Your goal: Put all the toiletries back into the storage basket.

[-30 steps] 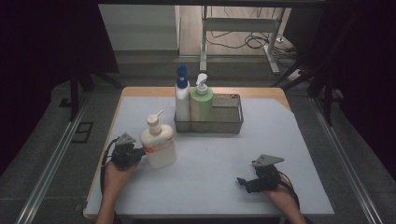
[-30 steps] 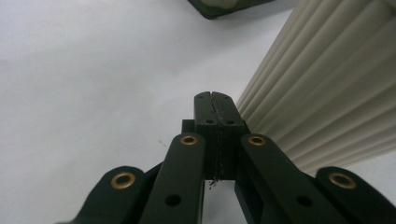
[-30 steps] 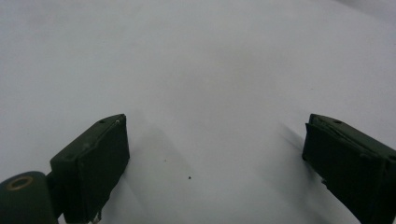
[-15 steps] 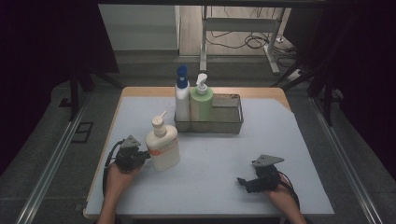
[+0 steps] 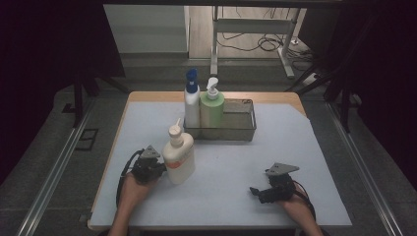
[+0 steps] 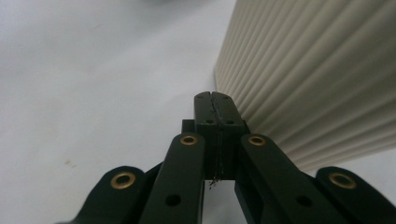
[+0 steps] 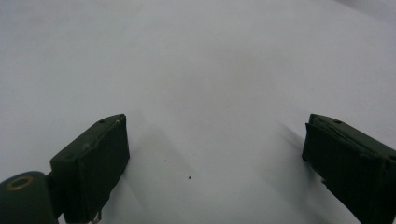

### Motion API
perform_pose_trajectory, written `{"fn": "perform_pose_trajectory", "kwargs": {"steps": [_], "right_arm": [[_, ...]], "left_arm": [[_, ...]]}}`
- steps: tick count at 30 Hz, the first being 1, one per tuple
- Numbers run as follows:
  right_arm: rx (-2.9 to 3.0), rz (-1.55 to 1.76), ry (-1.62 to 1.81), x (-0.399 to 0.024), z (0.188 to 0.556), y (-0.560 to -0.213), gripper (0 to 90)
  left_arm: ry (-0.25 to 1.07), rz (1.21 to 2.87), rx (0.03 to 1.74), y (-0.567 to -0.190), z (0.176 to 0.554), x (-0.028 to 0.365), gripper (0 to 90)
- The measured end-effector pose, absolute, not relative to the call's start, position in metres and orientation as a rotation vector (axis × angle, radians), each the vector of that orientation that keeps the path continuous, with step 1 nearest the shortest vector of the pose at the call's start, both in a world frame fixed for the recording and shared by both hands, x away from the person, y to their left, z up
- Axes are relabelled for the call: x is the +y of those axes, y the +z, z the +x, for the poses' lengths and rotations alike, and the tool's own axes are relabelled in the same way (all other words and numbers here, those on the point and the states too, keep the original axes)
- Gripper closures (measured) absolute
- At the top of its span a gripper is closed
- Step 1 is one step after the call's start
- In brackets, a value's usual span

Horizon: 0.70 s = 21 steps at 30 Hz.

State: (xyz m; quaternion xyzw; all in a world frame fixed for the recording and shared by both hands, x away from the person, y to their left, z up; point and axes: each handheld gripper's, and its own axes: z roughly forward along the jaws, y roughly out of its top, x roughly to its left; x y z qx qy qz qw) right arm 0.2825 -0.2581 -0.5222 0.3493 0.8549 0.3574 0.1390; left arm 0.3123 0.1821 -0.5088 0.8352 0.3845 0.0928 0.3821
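- High view: the left gripper (image 5: 156, 169) is seen low at the left of the white surface (image 5: 236, 147), held in the person's left hand (image 5: 134, 183), with its front end against the left side of the cream pump bottle (image 5: 178, 158).
- The cream pump bottle is stood upright on the surface, just in front of the wire basket (image 5: 241, 129) and apart from it.
- Two more bottles are stood in the left end of the basket: a white bottle with a blue cap (image 5: 192, 101) and, just beside it, a green pump bottle (image 5: 212, 105).
- The right gripper (image 5: 256, 191) is rested low at the right of the surface, well apart from the bottles, held in the right hand (image 5: 295, 204).
- Left gripper view: the jaws of the left gripper (image 6: 215, 97) are seen clenched, pad against pad, with nothing between them.
- The ribbed cream wall of the pump bottle (image 6: 317, 70) is seen just beside the closed jaws; whether the jaws touch it cannot be told from this view.
- Right gripper view: the jaws of the right gripper (image 7: 215, 140) are spread wide, released, with nothing held between them and bare white surface (image 7: 210, 70) seen under them.
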Motion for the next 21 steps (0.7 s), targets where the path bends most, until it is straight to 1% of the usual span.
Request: {"fn": "perform_pose_trajectory", "kwargs": {"steps": [8, 21], "right_arm": [[2.472, 1.011, 1.032, -0.258, 0.282, -0.522, 7.0], [2.473, 1.004, 1.026, -0.258, 0.282, -0.522, 6.9]], "left_arm": [[0.212, 2.164, 0.938, -0.511, 0.309, 0.168, 89.3], [0.191, 2.164, 0.934, -0.514, 0.301, 0.158, 89.3]]}}
